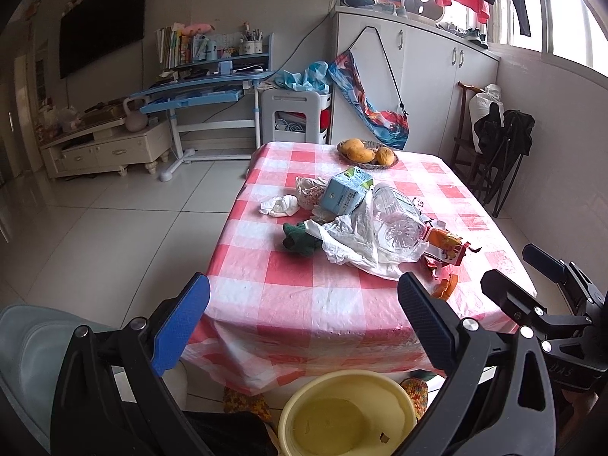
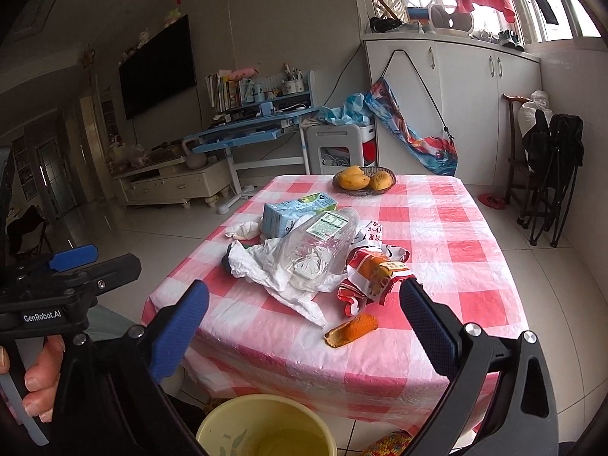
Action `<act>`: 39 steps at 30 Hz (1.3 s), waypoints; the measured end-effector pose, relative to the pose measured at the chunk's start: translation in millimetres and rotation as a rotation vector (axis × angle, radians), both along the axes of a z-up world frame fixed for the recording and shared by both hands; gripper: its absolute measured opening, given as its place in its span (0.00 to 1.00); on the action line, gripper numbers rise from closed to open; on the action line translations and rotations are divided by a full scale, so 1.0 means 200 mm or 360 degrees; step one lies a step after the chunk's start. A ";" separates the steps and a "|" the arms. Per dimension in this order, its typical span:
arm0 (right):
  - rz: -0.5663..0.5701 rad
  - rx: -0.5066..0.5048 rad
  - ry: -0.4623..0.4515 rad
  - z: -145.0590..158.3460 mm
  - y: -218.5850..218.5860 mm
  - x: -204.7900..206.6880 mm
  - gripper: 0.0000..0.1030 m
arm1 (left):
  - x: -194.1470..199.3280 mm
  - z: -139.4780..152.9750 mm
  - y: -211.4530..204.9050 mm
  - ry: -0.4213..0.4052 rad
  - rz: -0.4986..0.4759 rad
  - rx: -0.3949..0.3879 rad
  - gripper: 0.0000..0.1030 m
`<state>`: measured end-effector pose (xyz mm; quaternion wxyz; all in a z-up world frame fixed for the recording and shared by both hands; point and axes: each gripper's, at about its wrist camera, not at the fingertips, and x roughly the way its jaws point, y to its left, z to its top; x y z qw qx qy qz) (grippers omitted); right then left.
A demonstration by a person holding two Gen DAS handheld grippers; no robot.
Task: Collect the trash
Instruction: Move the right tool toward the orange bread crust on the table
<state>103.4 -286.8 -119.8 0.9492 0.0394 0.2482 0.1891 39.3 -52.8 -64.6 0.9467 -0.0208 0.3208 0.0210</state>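
Both grippers, left gripper (image 1: 304, 326) and right gripper (image 2: 304, 326), hover spread wide and empty; the orange peel (image 2: 351, 330) (nearest trash) lies just beyond the right one.

Heaped mid-worktop: clear bottle (image 2: 321, 249) lying on crumpled white bag (image 2: 281, 281), blue carton (image 2: 290, 212) behind. Orange peel (image 2: 351, 330) apart, nearer the edge. Yellow bin (image 1: 347, 414) below.

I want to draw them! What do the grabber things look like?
Both the left gripper and the right gripper are black frames with silver bolts. Each has one blue textured jaw pad and one black one. White "GenRobot.AI" lettering marks the left one's side.
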 end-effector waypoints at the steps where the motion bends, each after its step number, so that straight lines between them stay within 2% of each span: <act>1: 0.0005 0.0002 0.0003 0.00 0.00 0.00 0.94 | 0.00 0.00 0.00 0.0004 0.0001 0.0000 0.93; 16: 0.0050 -0.0027 0.0097 -0.02 0.04 0.00 0.94 | 0.02 -0.03 0.01 0.0014 0.0014 0.0003 0.93; 34: -0.0056 -0.0014 0.0319 -0.12 -0.04 0.08 0.93 | 0.08 -0.10 0.08 0.0098 0.0065 -0.0004 0.93; 36: -0.0050 -0.0012 0.0343 -0.13 -0.03 0.09 0.90 | 0.08 -0.10 0.08 0.0103 0.0064 -0.0004 0.93; 39: -0.0038 -0.0001 0.0405 -0.16 -0.03 0.11 0.80 | 0.08 -0.10 0.08 0.0111 0.0064 -0.0003 0.93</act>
